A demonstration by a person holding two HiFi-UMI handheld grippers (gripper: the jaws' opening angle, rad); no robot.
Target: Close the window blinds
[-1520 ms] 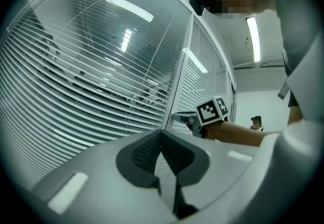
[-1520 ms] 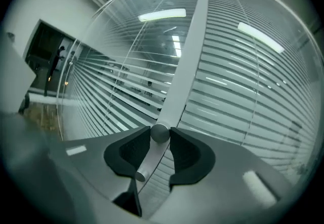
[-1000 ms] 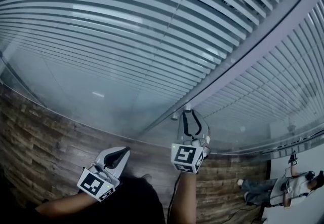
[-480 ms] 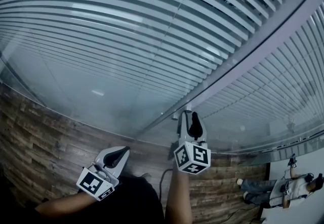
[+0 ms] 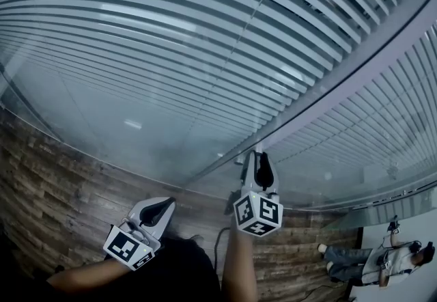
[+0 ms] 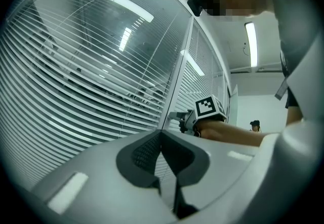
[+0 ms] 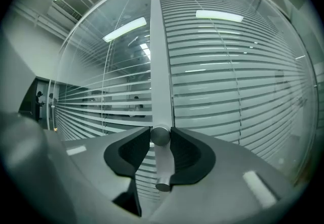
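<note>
While the left gripper [image 5: 167,202] hangs low and back from the glass with its jaws together on nothing, the right gripper [image 5: 257,156] reaches forward to the window frame. Each gripper carries a marker cube [image 5: 258,214] printed with black-and-white square patterns, the only print that can be read.

The right gripper's jaws have just been closing. The right gripper view shows them against both sides of a round grey metal knob [image 7: 160,137], which sits between the dark pads [image 7: 132,153]. That knob stands on the pale upright frame post [image 7: 161,66] dividing two glass panes.

Behind the glass on both sides of the post hang the window blinds [image 5: 171,41], their slats lying near level with gaps between them. Below runs a wood-patterned floor [image 5: 54,184]. Far off at the lower right of the head view is a person [image 5: 382,263].
</note>
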